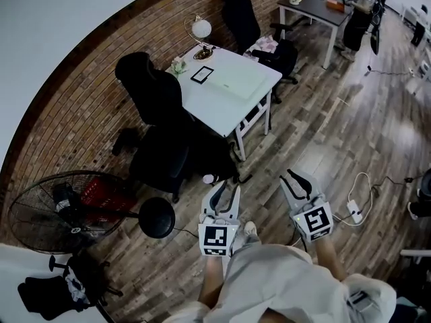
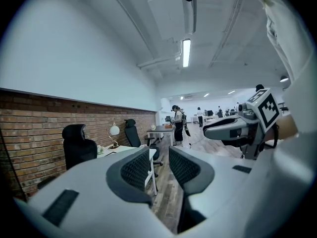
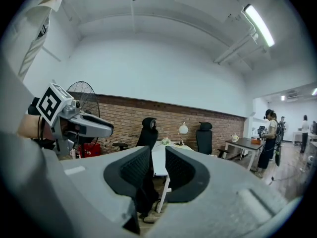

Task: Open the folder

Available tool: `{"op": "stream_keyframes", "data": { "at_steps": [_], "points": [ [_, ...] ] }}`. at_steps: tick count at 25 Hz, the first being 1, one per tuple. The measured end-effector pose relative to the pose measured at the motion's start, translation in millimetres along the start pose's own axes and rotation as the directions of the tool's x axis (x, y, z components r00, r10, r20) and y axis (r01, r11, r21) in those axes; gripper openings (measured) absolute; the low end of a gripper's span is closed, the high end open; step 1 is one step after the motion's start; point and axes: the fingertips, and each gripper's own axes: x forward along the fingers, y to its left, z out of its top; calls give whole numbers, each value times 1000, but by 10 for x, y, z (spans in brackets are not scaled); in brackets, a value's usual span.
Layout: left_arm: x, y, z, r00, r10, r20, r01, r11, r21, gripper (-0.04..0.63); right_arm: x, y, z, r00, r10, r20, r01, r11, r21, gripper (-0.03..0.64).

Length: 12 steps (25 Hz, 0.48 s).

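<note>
A pale, flat folder [image 1: 240, 83] lies shut on the white table [image 1: 232, 110] by the brick wall, beside a small black-framed panel [image 1: 202, 74]. Both grippers are held over the wooden floor, well short of the table, and point towards it. My left gripper [image 1: 222, 194] is open with nothing between its jaws, as the left gripper view [image 2: 159, 170] also shows. My right gripper [image 1: 298, 180] is open and empty too, seen in the right gripper view [image 3: 158, 168]. The table [image 3: 159, 155] shows far off between the right jaws.
Black office chairs [image 1: 151, 89] stand at the table's left and far side [image 1: 242, 15]. A globe lamp [image 1: 201, 28] and a small plant [image 1: 178, 64] sit on the table. A floor fan [image 1: 64, 210] stands left. A dark desk [image 1: 316, 5] with a person [image 1: 360, 15] is at the back right. Cables and a power strip [image 1: 355, 210] lie on the floor right.
</note>
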Motion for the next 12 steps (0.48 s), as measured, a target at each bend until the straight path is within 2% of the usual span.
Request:
{"op": "stream_keyframes", "data": {
  "at_steps": [8,12],
  "points": [
    [211,358,-27,999,-37,7,37,999,-14,121,398,34,25,999,-25,-23,25,1000,0,86],
    [301,504,-85,999,-49,-1,49,998,-28,121,576,40,43,1000,-17,8,18,997,-80,86]
  ]
}}
